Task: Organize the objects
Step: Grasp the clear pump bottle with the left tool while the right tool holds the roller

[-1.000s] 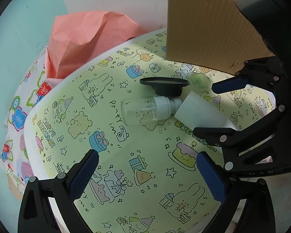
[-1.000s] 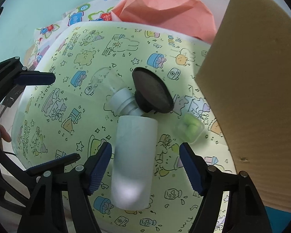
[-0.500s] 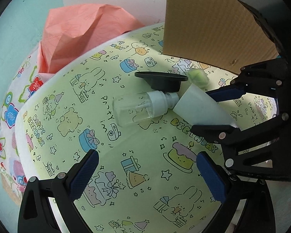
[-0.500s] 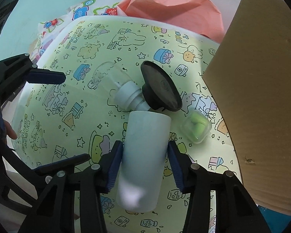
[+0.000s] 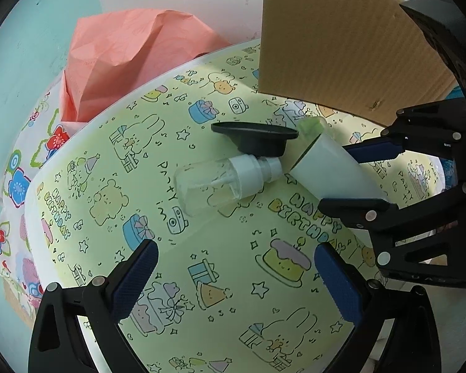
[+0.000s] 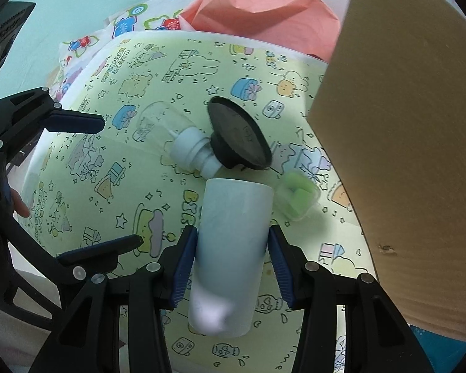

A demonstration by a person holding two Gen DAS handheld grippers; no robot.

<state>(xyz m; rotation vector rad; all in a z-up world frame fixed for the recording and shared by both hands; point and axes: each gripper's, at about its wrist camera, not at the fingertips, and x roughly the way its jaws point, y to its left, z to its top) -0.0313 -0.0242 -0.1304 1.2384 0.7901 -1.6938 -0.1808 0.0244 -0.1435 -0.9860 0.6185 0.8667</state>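
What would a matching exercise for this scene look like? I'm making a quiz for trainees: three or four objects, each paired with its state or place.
Objects:
1. white tube
2. clear spray bottle
3. black disc
4. cardboard sheet

States:
A. lying on its side, untouched
B. standing behind the other items
C. clamped between the right gripper's fingers
D. propped tilted against the bottle's nozzle

Pairs: 1-C, 2-A, 3-D, 4-B
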